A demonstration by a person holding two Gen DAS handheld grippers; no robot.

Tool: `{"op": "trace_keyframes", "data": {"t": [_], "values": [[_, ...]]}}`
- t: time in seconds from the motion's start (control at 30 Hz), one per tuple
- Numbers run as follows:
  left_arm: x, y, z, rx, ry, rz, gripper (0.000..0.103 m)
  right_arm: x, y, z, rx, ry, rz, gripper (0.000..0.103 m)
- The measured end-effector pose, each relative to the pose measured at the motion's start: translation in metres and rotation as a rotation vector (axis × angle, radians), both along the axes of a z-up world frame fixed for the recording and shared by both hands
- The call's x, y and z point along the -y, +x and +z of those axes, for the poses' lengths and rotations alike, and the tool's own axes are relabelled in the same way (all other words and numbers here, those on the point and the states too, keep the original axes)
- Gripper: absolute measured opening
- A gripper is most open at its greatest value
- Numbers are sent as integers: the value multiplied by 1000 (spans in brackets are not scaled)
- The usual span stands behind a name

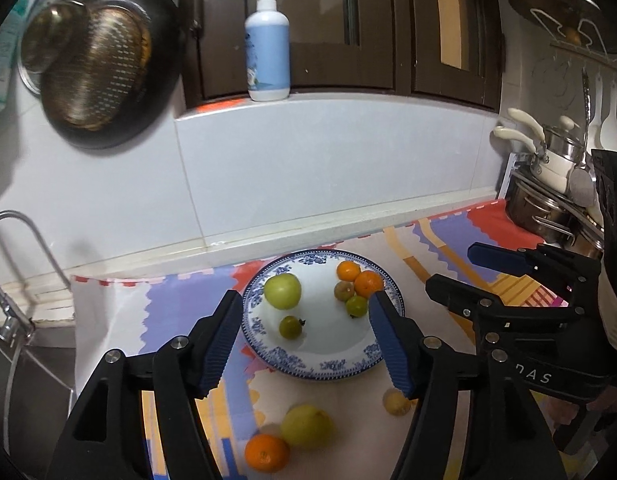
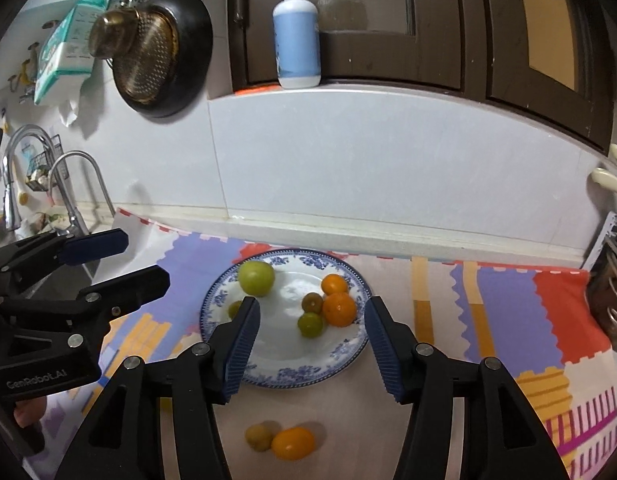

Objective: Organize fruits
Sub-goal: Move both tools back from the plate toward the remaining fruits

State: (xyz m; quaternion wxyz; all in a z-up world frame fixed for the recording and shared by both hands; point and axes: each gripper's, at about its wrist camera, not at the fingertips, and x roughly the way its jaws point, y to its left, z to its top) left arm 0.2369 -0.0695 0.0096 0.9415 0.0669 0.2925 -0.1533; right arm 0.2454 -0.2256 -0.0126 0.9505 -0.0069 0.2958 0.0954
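A blue-patterned white plate [image 1: 320, 372] [image 2: 292, 380] sits on a colourful mat. It holds a green apple [image 1: 282, 290] [image 2: 256, 278], two oranges [image 1: 368, 283] [image 2: 339, 309] and three small greenish fruits [image 1: 355, 306]. On the mat, nearer than the plate, lie an orange [image 1: 266, 453], a large yellow-green fruit [image 1: 306, 426] and a small yellow fruit [image 1: 396, 402]. My left gripper [image 1: 303, 296] [image 2: 144, 256] hangs open above the plate's left side, holding nothing. To its right, my right gripper [image 2: 311, 302] [image 1: 456, 268] is also open, with nothing between its fingers.
A faucet [image 2: 74, 184] and sink lie left of the mat. Stacked pots [image 1: 548, 200] stand at the right. A tiled wall rises behind the counter, with a pan and strainers [image 1: 96, 76] hung on it. A soap bottle [image 1: 267, 44] stands on the ledge.
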Motion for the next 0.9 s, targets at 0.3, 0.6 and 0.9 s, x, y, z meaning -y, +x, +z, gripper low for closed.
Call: {"op": "trace_keyframes", "data": {"t": [0.3,0.6,0.9], "values": [[-25,-43,-3,16,1,40,67,-20,-38,1,21,1,26,59],[-50,-67,-19,3,16,94,68,-44,-60,-7,39,-29,61,59],[-67,-76,-44,-28,66,87,68,-74,-64,-28,-12,-60,157,59]]}}
